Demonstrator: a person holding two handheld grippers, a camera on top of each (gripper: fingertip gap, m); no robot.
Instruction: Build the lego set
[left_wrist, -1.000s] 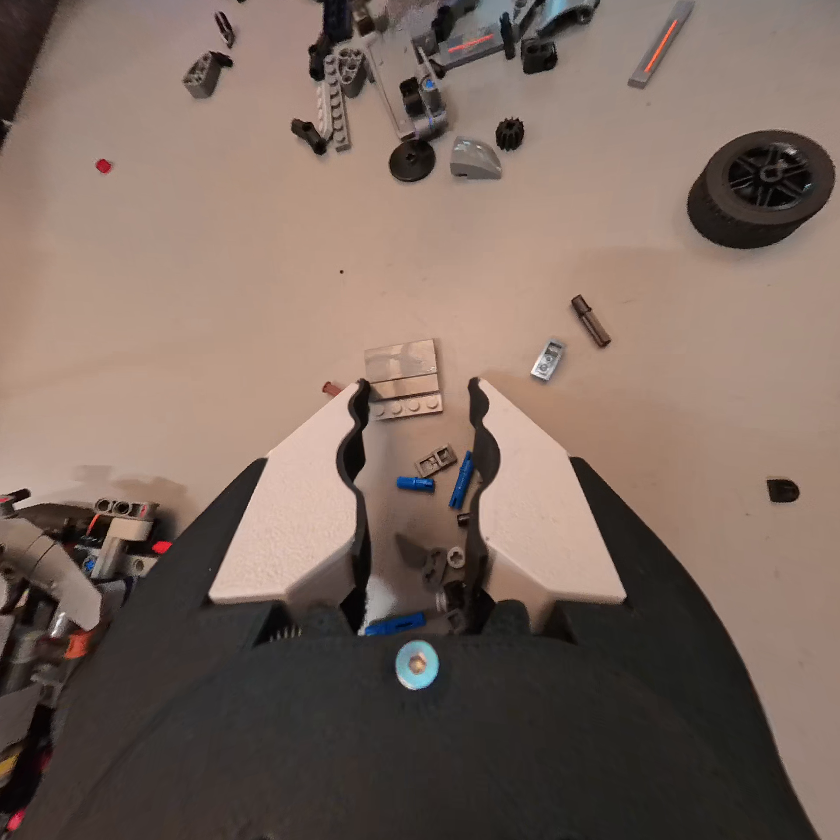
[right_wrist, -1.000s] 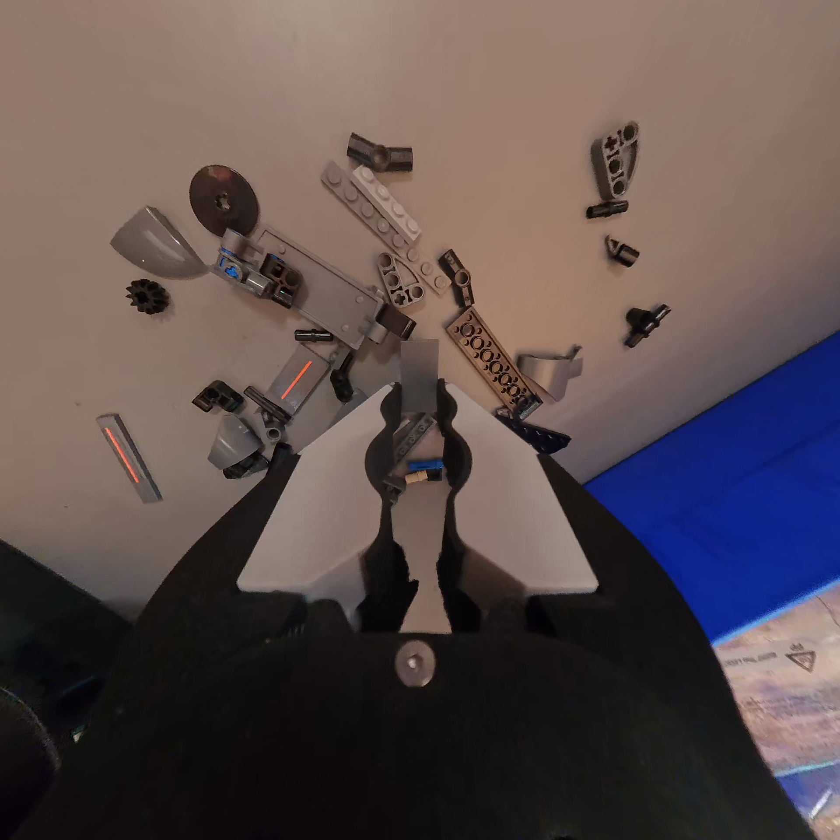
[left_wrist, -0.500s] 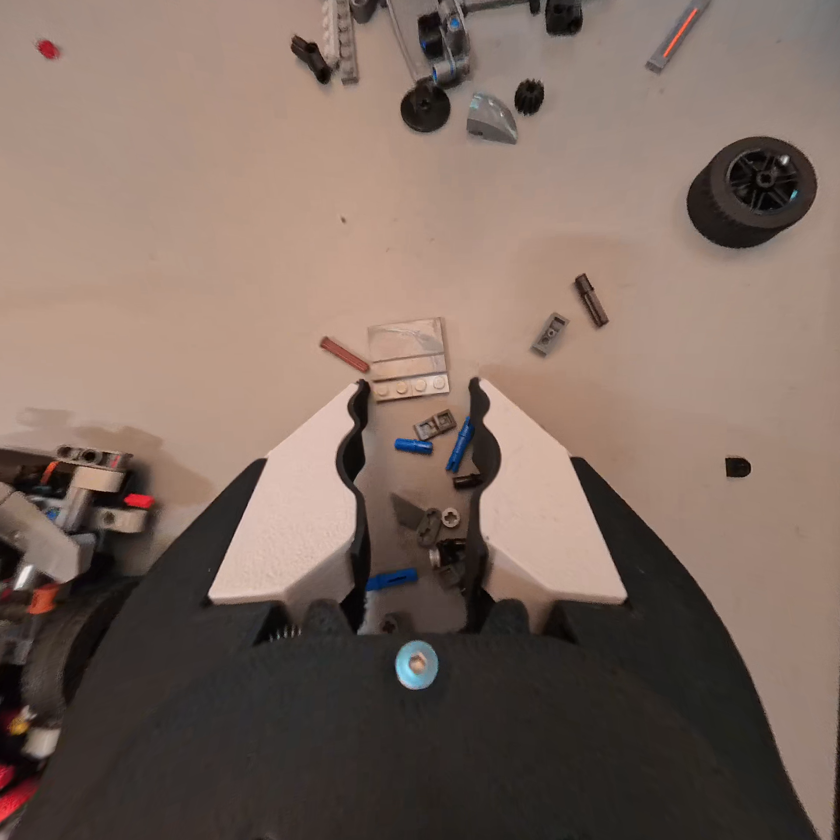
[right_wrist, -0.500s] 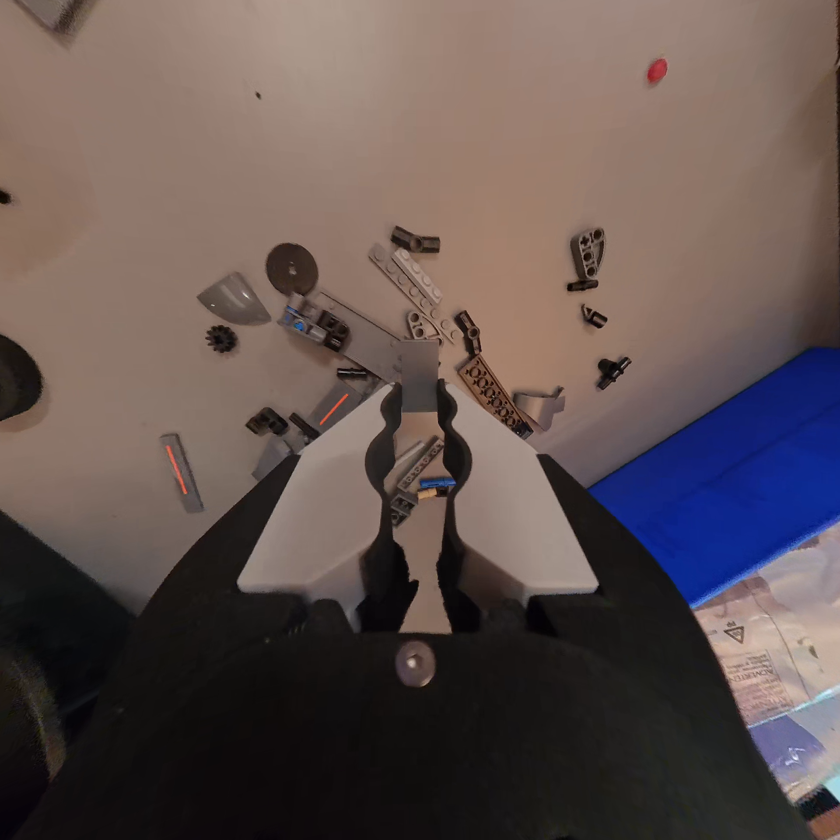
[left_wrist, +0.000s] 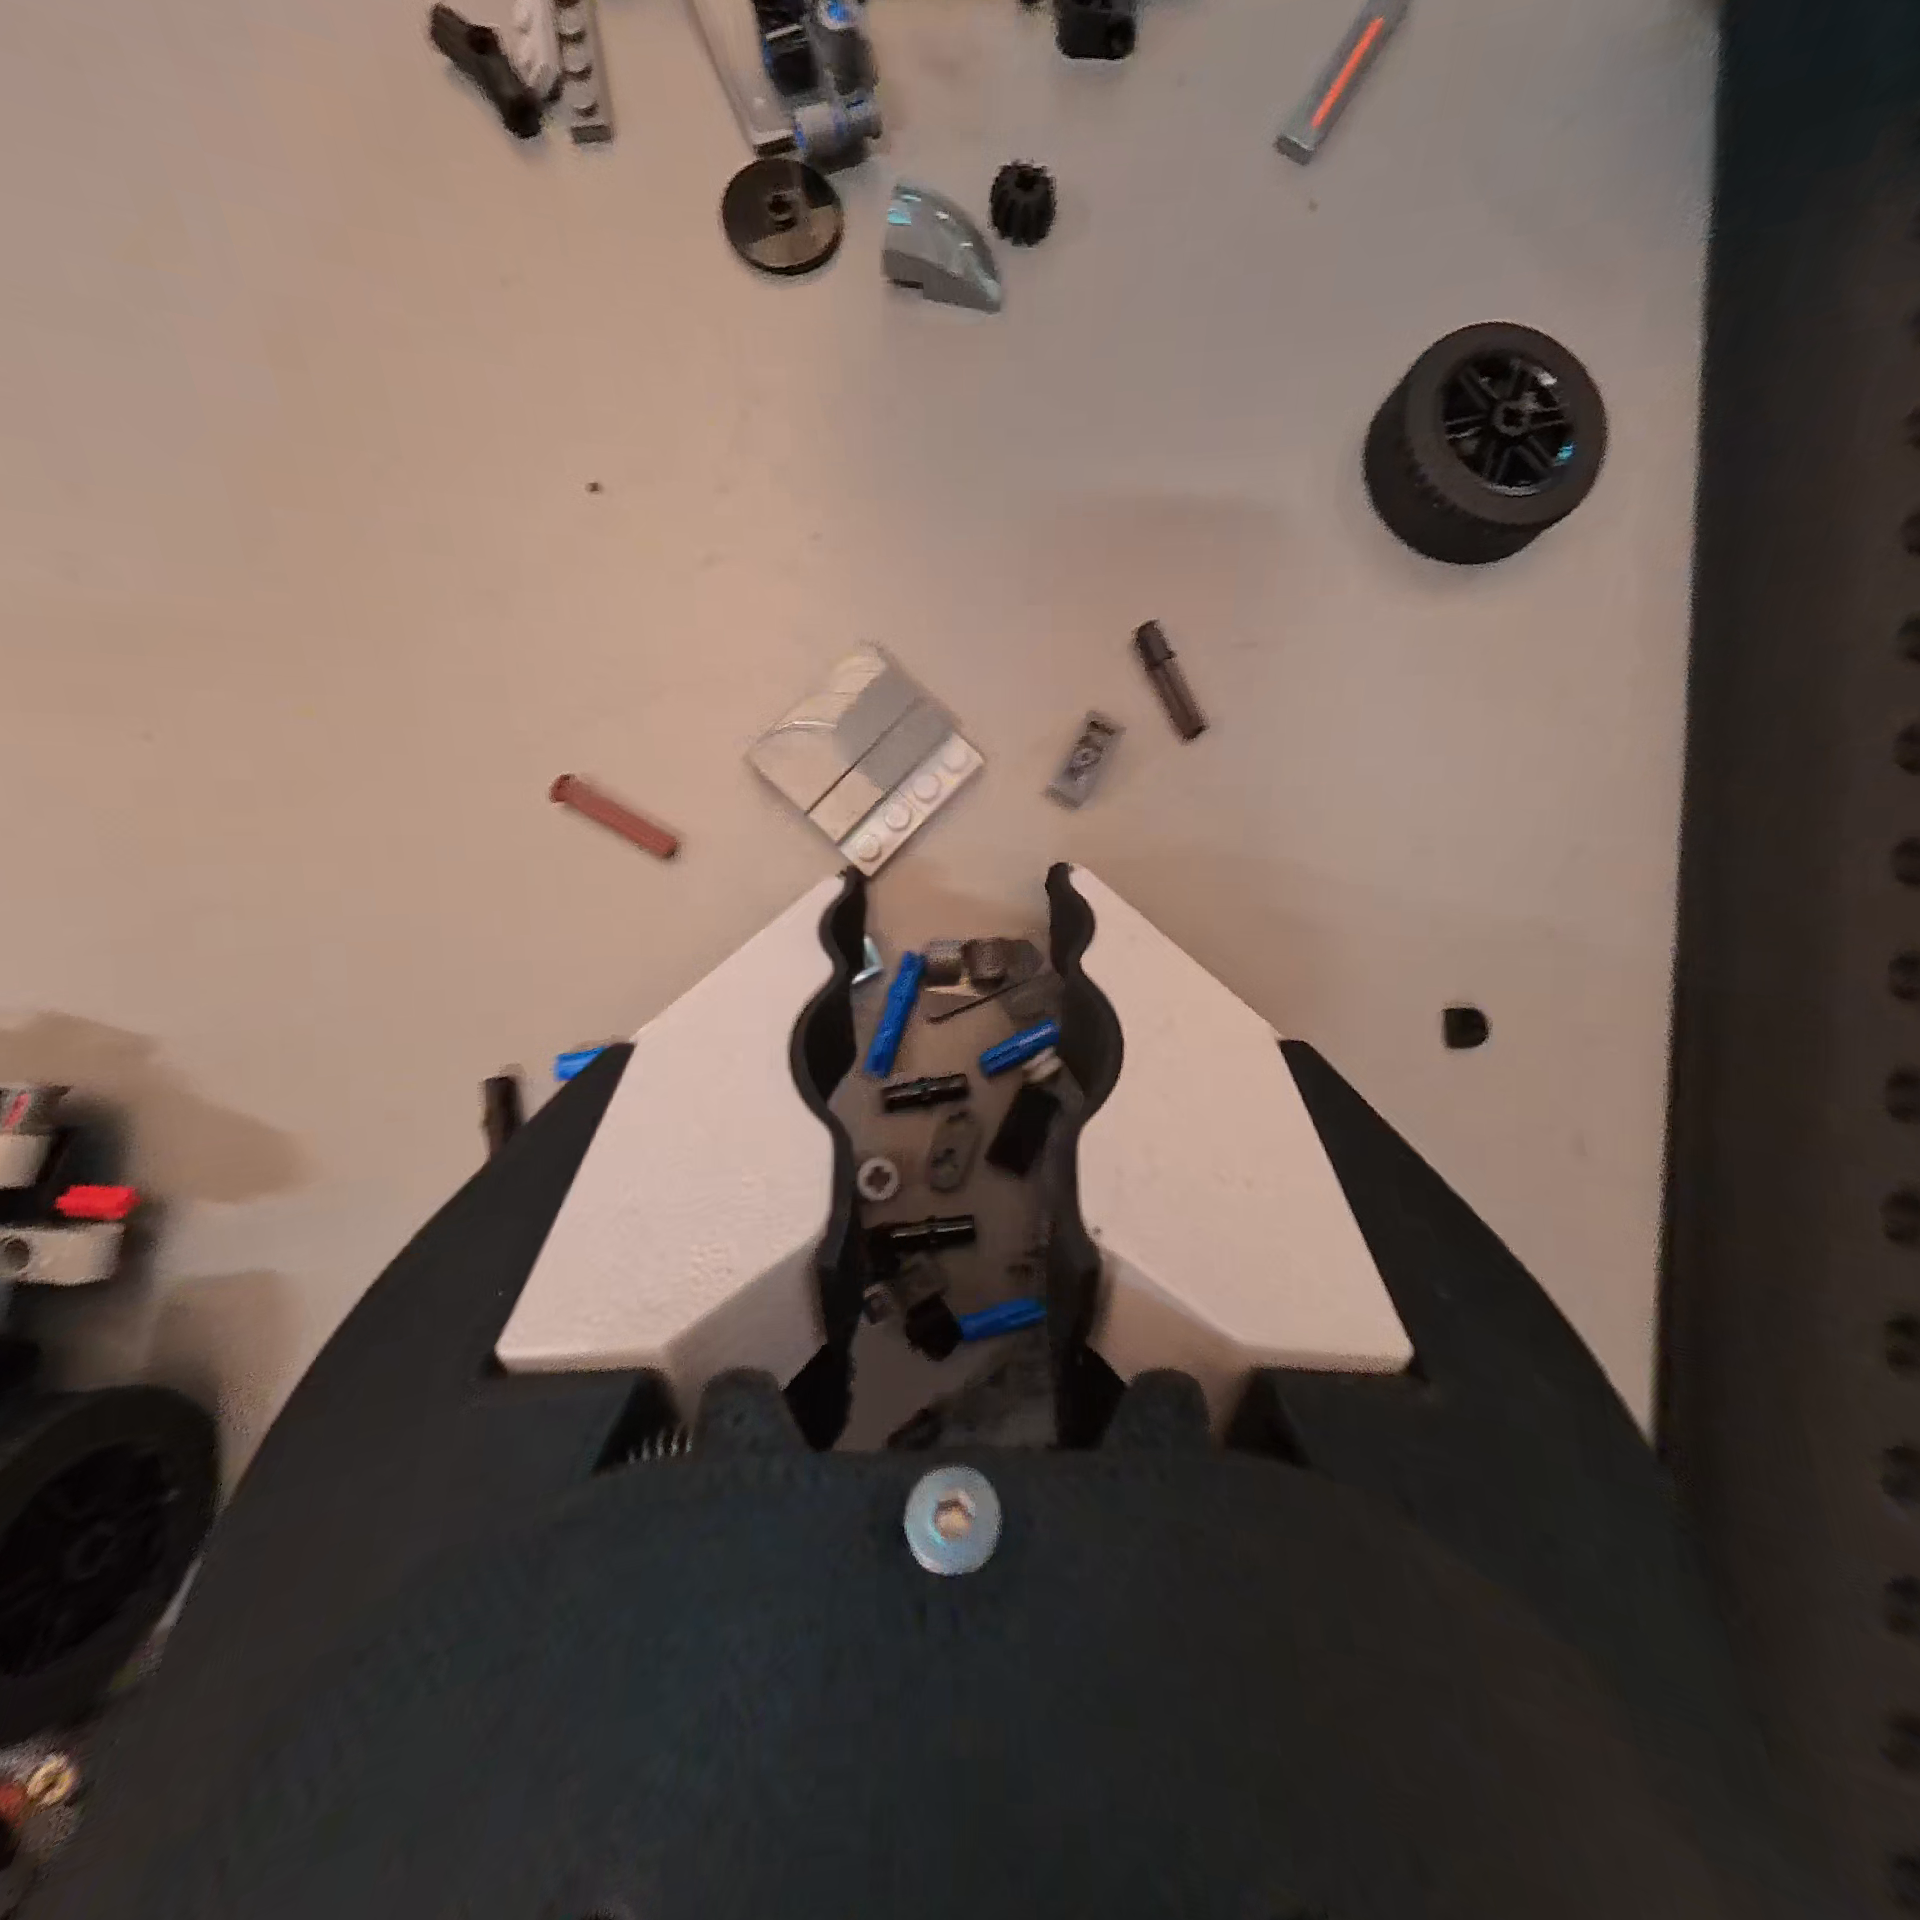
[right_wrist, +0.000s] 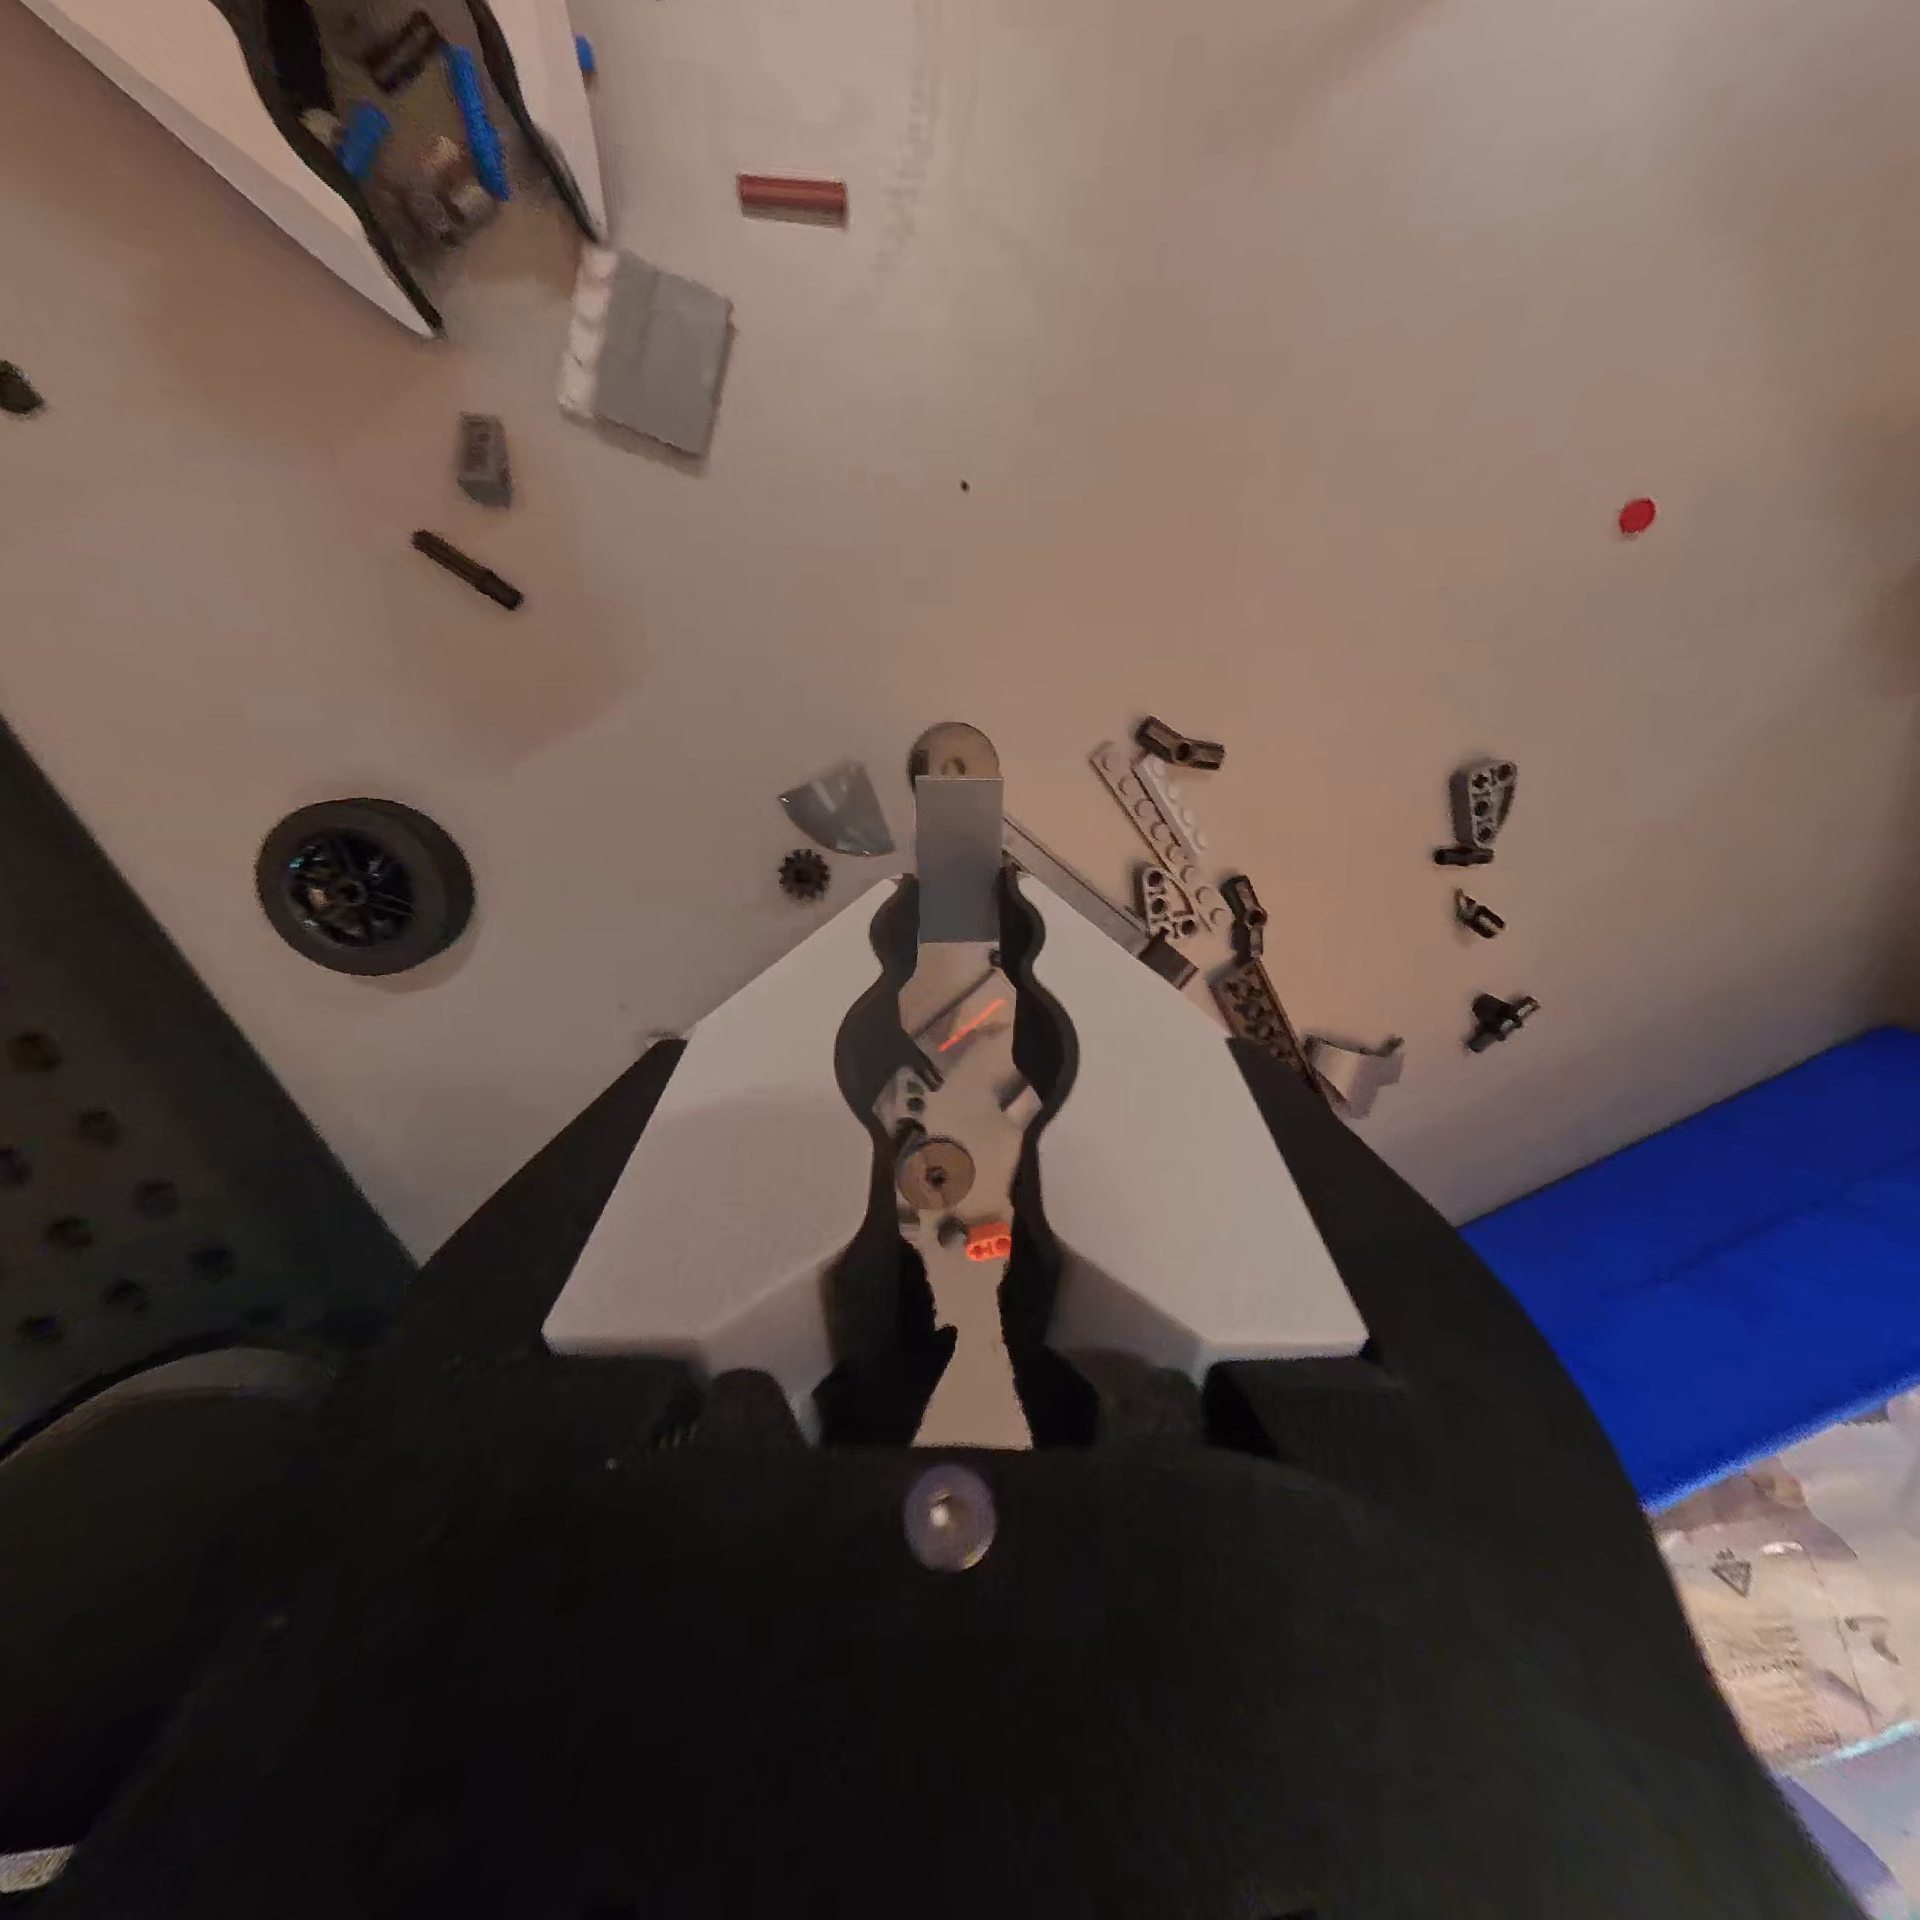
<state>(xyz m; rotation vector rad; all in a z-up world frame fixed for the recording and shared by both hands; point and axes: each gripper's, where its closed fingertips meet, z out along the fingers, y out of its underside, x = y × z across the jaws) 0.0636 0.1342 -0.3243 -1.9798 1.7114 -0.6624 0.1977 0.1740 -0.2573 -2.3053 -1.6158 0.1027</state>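
My right gripper (right_wrist: 958, 894) is shut on a flat grey tile (right_wrist: 959, 857) that sticks out past its tips, held above a scatter of loose grey and black pieces (right_wrist: 1174, 852). My left gripper (left_wrist: 951, 883) is open and empty over several small blue and black pins (left_wrist: 940, 1091). Just ahead of its left tip lies a grey sloped plate assembly (left_wrist: 868, 764), which also shows in the right wrist view (right_wrist: 649, 358). The left gripper shows at the top left of the right wrist view (right_wrist: 499, 291). A brown axle (left_wrist: 613, 816) lies to the left of the assembly.
A black wheel (left_wrist: 1486, 452) lies at the right by a dark perforated board (left_wrist: 1808, 727). A part-built model (left_wrist: 52, 1195) and another wheel (left_wrist: 94, 1538) sit at the left. A blue mat (right_wrist: 1704, 1226) and a printed bag (right_wrist: 1787, 1642) lie at the right. The gap from one gripper's tips to the other's is roughly 15 cm. The brown axle (left_wrist: 613, 816) is about 5 cm from my left fingertips and 15 cm from my right. The right camera catches it too, in the right wrist view (right_wrist: 798, 200).
My right gripper has drawn back and swung left with the tile, bringing the wheel and left gripper into view. My left gripper has shifted; the grey plate assembly now lies turned at an angle.
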